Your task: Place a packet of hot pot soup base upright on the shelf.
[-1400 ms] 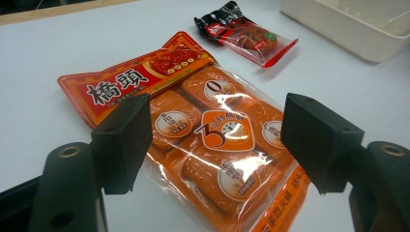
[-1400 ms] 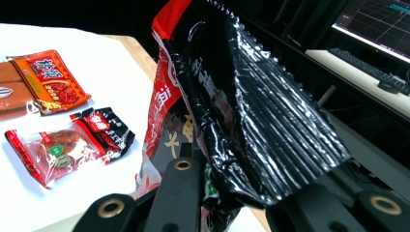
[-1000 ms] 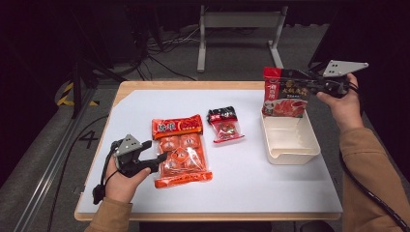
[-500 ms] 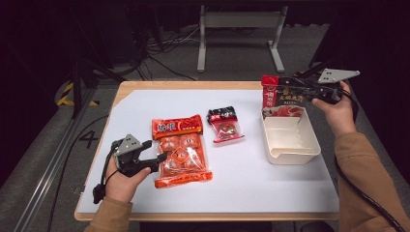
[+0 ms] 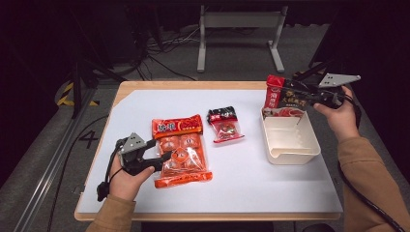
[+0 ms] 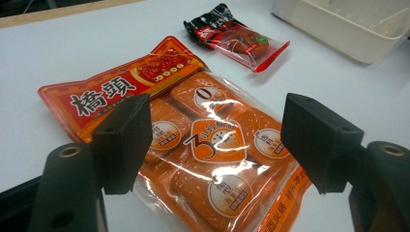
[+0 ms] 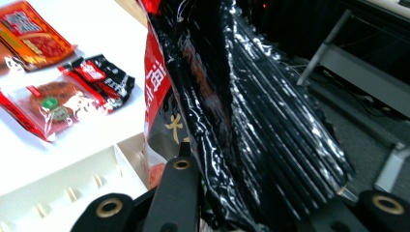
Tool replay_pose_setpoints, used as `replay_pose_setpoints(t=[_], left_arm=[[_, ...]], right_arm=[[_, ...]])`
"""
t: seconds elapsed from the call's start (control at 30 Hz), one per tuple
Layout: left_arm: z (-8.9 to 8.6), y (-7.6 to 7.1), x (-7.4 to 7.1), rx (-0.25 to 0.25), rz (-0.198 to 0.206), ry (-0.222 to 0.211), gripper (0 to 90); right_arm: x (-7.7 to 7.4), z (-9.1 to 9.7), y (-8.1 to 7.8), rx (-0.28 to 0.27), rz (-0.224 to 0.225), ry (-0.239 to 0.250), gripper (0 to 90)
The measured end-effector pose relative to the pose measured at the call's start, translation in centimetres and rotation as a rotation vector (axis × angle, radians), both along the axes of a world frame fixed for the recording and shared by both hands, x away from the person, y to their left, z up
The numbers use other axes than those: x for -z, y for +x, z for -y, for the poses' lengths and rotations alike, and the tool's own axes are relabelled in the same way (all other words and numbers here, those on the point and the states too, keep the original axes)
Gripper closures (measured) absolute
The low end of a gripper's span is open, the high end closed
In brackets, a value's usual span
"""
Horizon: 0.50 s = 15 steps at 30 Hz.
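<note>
One pack's nearly in: your right fingers [image 5: 296, 94] are clamped on the black-and-red bag [image 5: 285, 99], hanging it over the far end of the white tub [image 5: 309, 145]. Left fingers [image 5: 162, 159] sit spread, straddling the orange pack [image 6: 212, 140]; small packet [image 6: 237, 36] lies beyond them on the bench [image 5: 251, 188].

A wooden-edged table [image 5: 121, 94] carries a white sheet [image 5: 241, 183] over most of its top. Directly on the sheet lie a large orange snack pack [image 5: 181, 150], a small red-and-black packet [image 5: 225, 124] just beside it, and a white tray [image 5: 290, 140] toward the right edge
</note>
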State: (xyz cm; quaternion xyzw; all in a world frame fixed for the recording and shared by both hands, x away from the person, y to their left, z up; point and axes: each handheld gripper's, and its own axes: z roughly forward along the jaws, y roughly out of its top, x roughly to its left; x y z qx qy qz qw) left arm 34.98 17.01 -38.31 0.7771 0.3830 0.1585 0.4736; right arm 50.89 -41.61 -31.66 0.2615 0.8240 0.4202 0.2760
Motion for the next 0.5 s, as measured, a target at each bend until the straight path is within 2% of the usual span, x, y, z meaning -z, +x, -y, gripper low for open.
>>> replay_pose_setpoints(t=[0.2,0.3,0.33,0.4,0.5], left_arm=[[0.15,0.09,-0.09,0.009,0.001,-0.008,27.9],[0.22,0.24,0.0,0.013,-0.002,-0.005,27.9],[0.26,0.26,0.02,0.012,-0.005,-0.005,27.7],[0.35,0.42,0.09,0.014,-0.004,0.004,27.4],[0.51,0.69,0.14,0.013,-0.001,0.002,26.4]], right_arm=[[0.24,0.04,-0.11,0.018,-0.01,0.021,79.4],[-0.03,-0.15,-0.13,0.021,-0.014,0.004,76.3],[-0.11,-0.23,-0.15,0.027,-0.017,-0.003,71.8],[-0.18,-0.27,-0.12,0.045,-0.024,0.006,54.6],[-0.54,-0.17,-0.42,0.072,0.014,0.026,36.4]])
